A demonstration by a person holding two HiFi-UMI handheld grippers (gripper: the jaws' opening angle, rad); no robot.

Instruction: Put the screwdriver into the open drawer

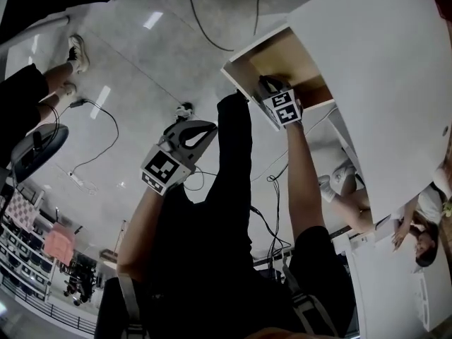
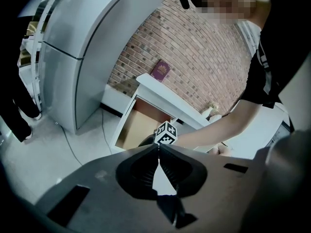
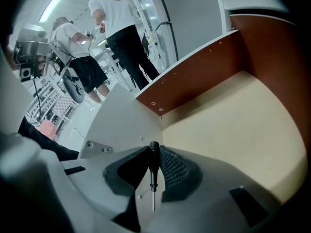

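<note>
right gripper view has the right gripper (image 3: 153, 148) already inside the open drawer (image 3: 233, 120), its fingers pinched narrow on the screwdriver (image 3: 153, 171). the dark handle sits up at the fingertips and the thin shaft points back toward the camera. the pale drawer floor lies under and ahead of it, with the red-brown side wall off to the left. how high the tool hangs above that floor i can't judge.

the step in hand looks like the release. to do it well, i'd bring the tool low and near flat over the middle of the bare floor, well off the side wall. then part the fingers slowly, only enough to free the handle. the handle is round, so it will probably roll if dropped from any height. lift straight back out so the fingers don't snag the shaft.

the left gripper (image 2: 157, 149) hangs outside the drawer over the floor. its fingers are pressed together at the tips with nothing between them, and it has no part in this step.

count: one screwdriver, one open drawer, two grippers, one marker cube on each. there is one maroon book (image 2: 160, 71) on the white bench (image 2: 167, 93).
</note>
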